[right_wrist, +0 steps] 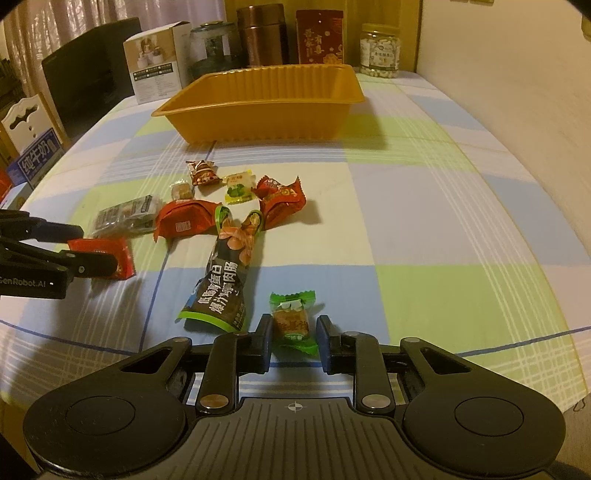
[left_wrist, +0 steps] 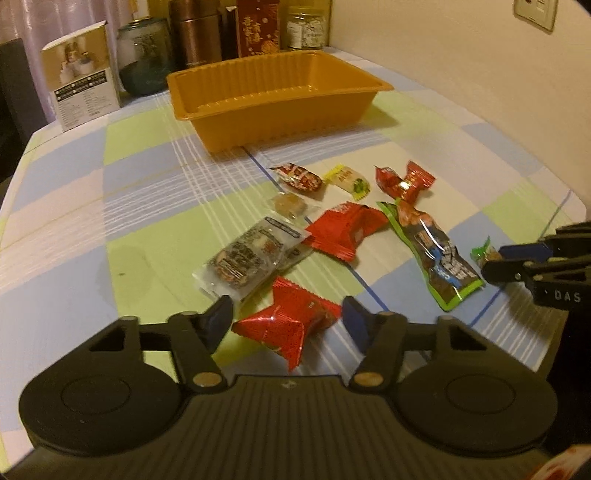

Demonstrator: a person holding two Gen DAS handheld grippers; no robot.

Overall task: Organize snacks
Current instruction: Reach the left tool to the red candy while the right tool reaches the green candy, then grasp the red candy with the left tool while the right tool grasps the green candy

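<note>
An empty orange tray stands at the back of the table. Several wrapped snacks lie in front of it. My left gripper is open with its jaws on either side of a red-wrapped snack; I cannot tell if they touch it. My right gripper is open with its jaws close on either side of a small green-wrapped candy on the cloth. A long green-and-black sausage pack lies beside it.
Other snacks: a red pack, a dark clear pack, a red twisted candy, a yellow-green candy. A white box, jars, a copper canister and a red tin stand behind the tray.
</note>
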